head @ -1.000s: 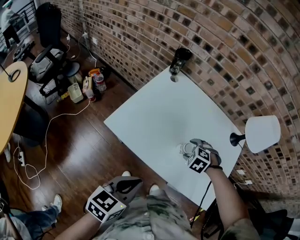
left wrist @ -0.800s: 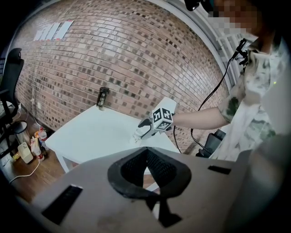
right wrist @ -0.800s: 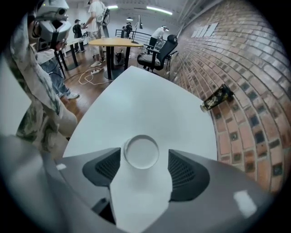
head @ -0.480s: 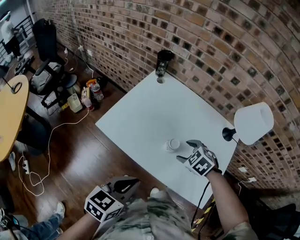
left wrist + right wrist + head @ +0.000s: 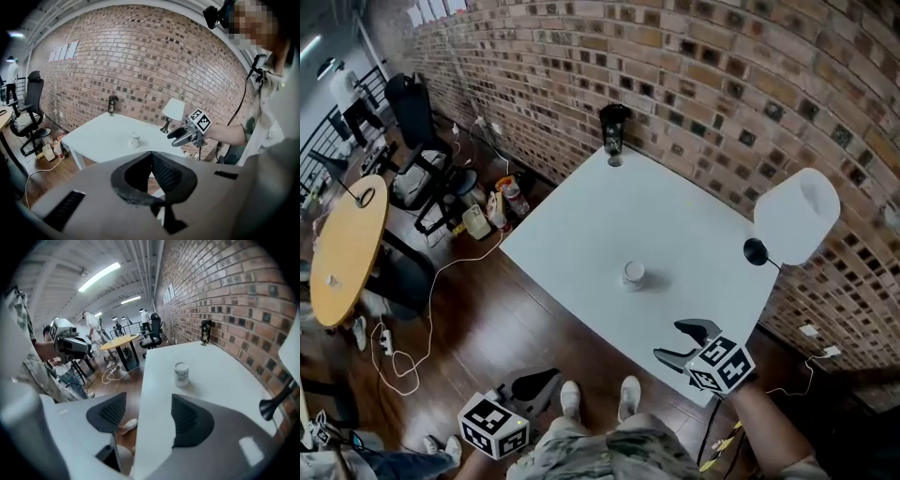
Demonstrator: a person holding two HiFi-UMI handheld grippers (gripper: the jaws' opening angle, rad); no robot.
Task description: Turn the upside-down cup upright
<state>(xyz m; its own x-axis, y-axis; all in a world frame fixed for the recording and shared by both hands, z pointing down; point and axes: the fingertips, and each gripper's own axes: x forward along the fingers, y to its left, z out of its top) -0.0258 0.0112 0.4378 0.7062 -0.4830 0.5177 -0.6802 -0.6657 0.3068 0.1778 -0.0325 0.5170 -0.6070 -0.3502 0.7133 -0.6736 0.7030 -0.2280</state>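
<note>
Left gripper (image 5: pixel 546 378) clenched on nothing, low over the floor (image 5: pixel 487 323) beside the bench (image 5: pixel 675 216). Right gripper (image 5: pixel 668 340) released and empty at the bench's near edge. Cup (image 5: pixel 633 274) stands mid-bench, mouth apparently up, well apart from both.

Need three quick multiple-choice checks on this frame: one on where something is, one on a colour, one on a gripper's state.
1. Where is the cup?
A) standing near the middle of the table
B) on the floor
C) between a gripper's jaws

2. What colour is the lamp shade?
A) red
B) white
C) black

3. How is the right hand-held gripper?
A) shut on the cup
B) shut on the lamp
C) open, empty

Key: 1A, it stands alone on the tabletop; 2B, the shade is plain white; 3C, its jaws stand apart with nothing between them.
</note>
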